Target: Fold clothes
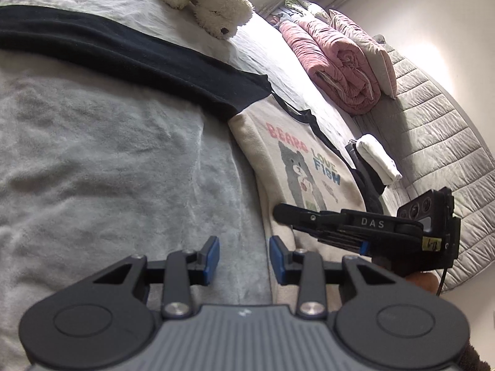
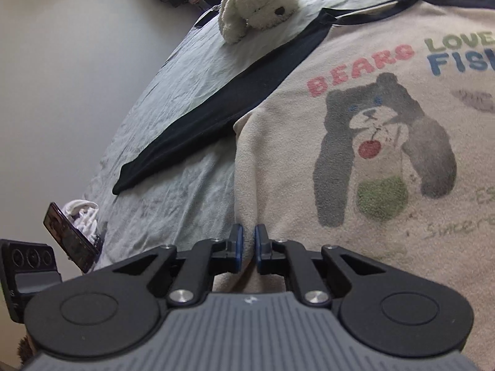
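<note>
The cream sweatshirt (image 2: 355, 154) with the bear print lies flat on the bed (image 2: 173, 92), black sleeve (image 2: 216, 114) stretched out. Right hand-held gripper (image 2: 248, 241) is pinched on its near hem; left hand-held gripper (image 1: 244, 256) hangs partly open over the sheet just beside it. Only the left view shows the pink quilt (image 1: 337, 61); only the right shows the phone (image 2: 69, 238).

sweatshirt (image 2: 355, 154) flat on bed (image 2: 173, 86), sleeve (image 2: 216, 114) stretched leftward; plush dog (image 2: 256, 3) beyond it; rolled quilt (image 1: 334, 61) at far right.

Soft daylight, bright wall glare (fisheye-bent edges), mild blur.
</note>
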`<state>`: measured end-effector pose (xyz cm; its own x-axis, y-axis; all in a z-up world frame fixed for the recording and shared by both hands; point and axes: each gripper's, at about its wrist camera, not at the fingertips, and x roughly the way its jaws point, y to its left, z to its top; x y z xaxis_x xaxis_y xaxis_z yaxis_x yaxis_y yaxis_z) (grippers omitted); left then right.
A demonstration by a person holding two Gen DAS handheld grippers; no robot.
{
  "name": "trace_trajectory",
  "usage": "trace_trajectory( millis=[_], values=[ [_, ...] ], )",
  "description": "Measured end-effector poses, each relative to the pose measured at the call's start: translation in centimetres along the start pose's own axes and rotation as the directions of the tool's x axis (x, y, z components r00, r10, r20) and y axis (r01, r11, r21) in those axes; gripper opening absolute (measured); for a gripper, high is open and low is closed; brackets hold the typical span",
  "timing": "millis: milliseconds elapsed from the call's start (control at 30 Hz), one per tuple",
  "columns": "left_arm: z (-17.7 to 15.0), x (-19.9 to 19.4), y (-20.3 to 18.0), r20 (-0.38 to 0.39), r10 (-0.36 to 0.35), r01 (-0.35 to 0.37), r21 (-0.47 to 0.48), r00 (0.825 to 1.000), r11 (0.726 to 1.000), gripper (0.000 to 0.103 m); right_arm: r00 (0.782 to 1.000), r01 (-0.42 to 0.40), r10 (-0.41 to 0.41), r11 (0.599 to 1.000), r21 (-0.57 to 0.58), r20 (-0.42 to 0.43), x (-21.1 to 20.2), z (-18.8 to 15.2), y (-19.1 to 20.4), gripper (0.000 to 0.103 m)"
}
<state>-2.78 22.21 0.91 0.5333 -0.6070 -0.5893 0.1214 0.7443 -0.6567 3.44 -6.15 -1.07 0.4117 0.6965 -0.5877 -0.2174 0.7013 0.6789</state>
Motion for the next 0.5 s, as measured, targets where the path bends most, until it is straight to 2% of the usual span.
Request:
trace_trajectory(
  millis=[167, 267, 300, 433, 500],
  values=[
    [-0.2, 2.1, -1.0, -0.04, -0.053, 0.052, -0.011, 0.998, 0.999, 0.035, 0.995, -0.093, 0.095, 0.982, 0.162, -0.007, -0.6, 0.2, -2.4, 0.008],
    [-0.3, 3.1, -1.3, -0.061, -0.081, 0.079, -0.033, 0.995, 0.996, 0.033, 0.992, -0.119, 0.124, 0.972, 0.205, -0.012, -0.6, 0.3, -2.9, 0.008],
    [-0.3, 3.2, -1.4, -0.062, -0.082, 0.08, -0.032, 0.995, 0.996, 0.031, 0.992, -0.12, 0.126, 0.971, 0.208, -0.013, -0.6, 0.3, -2.9, 0.008],
    [-0.5, 2.9, -2.2, -0.051, -0.074, 0.074, 0.004, 0.996, 0.997, 0.006, 0.992, -0.116, 0.121, 0.974, 0.194, -0.018, -0.4, 0.4, -2.1, 0.009],
    [-0.7, 2.6, -2.5, -0.036, -0.064, 0.065, 0.022, 0.997, 0.998, 0.005, 0.993, -0.114, 0.12, 0.976, 0.187, -0.02, -0.1, 0.4, -1.8, 0.009]
  ],
)
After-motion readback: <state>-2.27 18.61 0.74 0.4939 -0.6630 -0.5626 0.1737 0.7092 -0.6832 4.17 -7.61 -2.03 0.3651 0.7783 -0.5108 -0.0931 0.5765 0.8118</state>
